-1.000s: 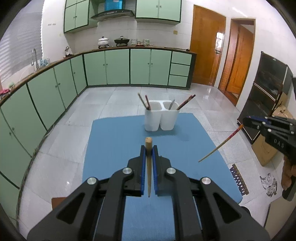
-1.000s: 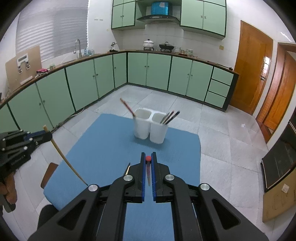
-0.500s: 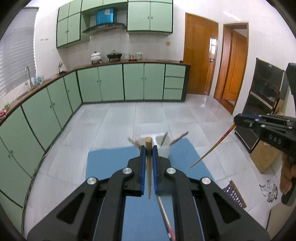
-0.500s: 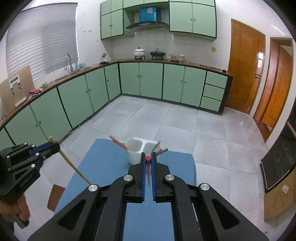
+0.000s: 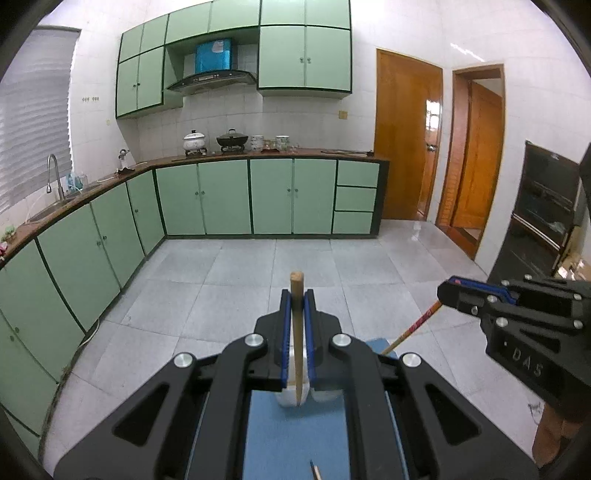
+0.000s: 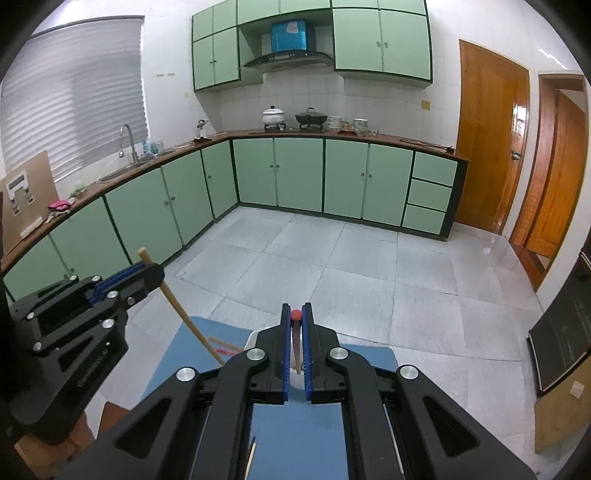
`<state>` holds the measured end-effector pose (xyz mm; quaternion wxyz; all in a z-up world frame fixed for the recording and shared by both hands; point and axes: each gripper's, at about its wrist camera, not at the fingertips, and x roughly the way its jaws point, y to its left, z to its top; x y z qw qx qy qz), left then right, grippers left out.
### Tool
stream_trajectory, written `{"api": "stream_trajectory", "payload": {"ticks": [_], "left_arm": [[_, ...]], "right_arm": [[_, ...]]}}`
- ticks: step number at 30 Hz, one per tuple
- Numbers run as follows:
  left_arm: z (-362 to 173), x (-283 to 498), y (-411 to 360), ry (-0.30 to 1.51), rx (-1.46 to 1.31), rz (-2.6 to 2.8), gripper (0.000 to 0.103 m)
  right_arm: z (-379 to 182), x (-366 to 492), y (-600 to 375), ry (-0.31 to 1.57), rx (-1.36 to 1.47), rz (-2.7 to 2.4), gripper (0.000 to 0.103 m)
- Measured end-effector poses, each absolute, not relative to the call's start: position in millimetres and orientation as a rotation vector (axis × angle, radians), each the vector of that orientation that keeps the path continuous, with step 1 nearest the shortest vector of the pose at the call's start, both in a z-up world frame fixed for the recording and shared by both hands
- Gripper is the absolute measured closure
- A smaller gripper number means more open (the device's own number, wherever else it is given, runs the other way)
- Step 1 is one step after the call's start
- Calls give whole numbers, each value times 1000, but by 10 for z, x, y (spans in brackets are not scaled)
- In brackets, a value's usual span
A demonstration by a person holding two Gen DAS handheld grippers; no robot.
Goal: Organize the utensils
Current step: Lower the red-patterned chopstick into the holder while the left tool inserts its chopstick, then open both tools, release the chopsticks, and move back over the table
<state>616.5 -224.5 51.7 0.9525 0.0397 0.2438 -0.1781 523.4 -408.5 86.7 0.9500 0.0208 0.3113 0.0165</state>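
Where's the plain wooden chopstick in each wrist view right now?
Left wrist view: the wooden chopstick stands centre frame, clamped in the left gripper.
Right wrist view: the same chopstick slants down at lower left, held there.
Shared landmark: the blue range hood box between the upper cabinets.

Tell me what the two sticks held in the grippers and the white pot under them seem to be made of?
The plain chopstick looks like bare wood or bamboo: pale tan, matte, uncoated. The red-tipped chopstick seems lacquered or painted, with a glossy red end and patterned shaft; its core is unclear. The white holder, mostly hidden, looks like smooth plastic or glazed ceramic; I cannot tell which.
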Motion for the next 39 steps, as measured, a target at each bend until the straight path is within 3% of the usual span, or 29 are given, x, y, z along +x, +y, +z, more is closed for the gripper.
{"api": "stream_trajectory", "payload": {"ticks": [15, 16, 18, 25, 29, 33, 39], "left_arm": [[-593, 7075, -2387, 607, 61, -352, 94], [-583, 7082, -2357, 608, 65, -351, 93], [-523, 7025, -2280, 599, 68, -349, 76], [-213, 6547, -1834, 576, 93, -315, 56], [-309, 6057, -1426, 597, 75, -297, 48], [-681, 5566, -1040, 640, 34, -281, 41], [-1514, 4865, -602, 712, -17, -242, 40]], "right_arm": [[-342, 6179, -4542, 777, 174, 40, 95], [-369, 6159, -4567, 771, 173, 34, 94], [-366, 6109, -4583, 760, 184, 39, 93], [-149, 5465, -4718, 667, 183, 39, 91], [-192, 4854, -4679, 606, 151, 33, 82], [-538, 4203, -4570, 593, 111, 31, 82], [-1421, 3336, -4222, 639, 101, 37, 81]]}}
